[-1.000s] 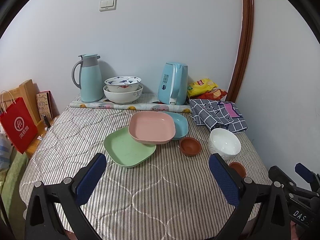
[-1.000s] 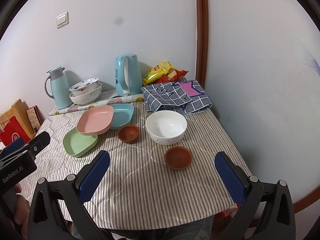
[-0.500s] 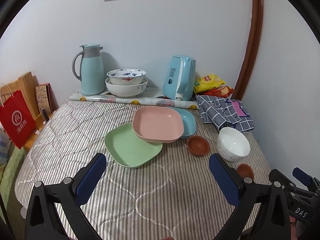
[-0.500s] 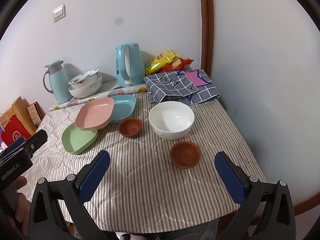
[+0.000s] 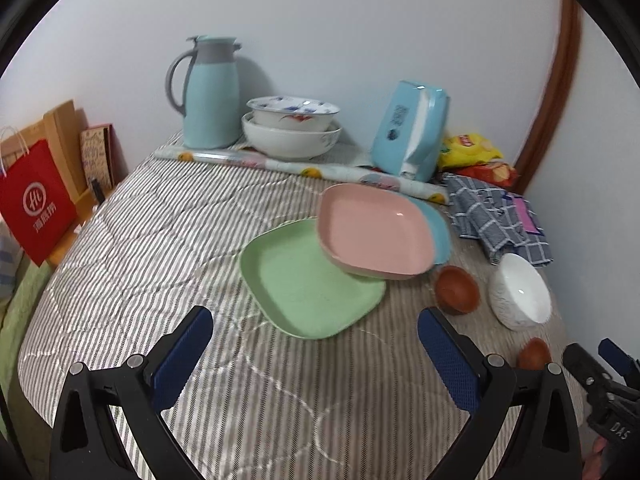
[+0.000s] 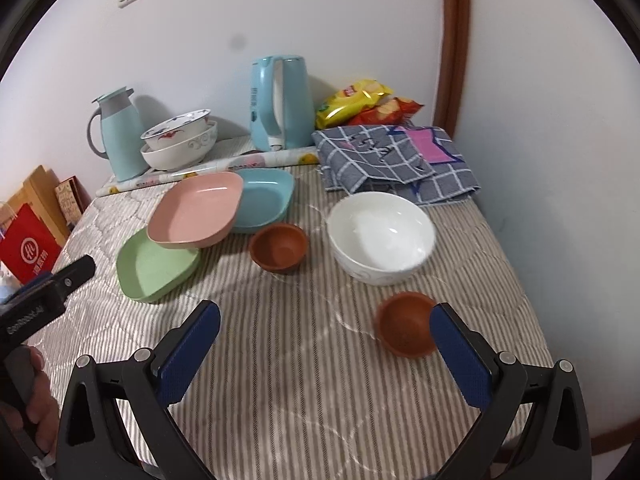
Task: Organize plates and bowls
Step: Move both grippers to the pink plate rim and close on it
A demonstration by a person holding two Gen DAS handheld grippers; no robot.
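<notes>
desk (image 6: 304, 380): striped quilted cover, all the dishes still scattered on it, so honestly nothing looks sorted yet
plates: green plate (image 5: 304, 280) flat on the desk, pink plate (image 5: 376, 228) tilted with one edge on the green and the other on the blue plate (image 6: 264, 196); more of a sloppy overlap than a stack
white bowl (image 6: 380, 236): sitting alone right of the plates, just in front of the checked cloth (image 6: 392, 160)
brown bowls: far brown bowl (image 6: 278, 246) between the plates and the white bowl, near brown bowl (image 6: 404, 328) just beside the right tongs (image 6: 324, 354)
tongs: left tongs (image 5: 316, 354) and right both spread wide, nothing in them, hovering over bare cover
left to do: pretty much everything imo, plates squared up, bowls nested
</notes>
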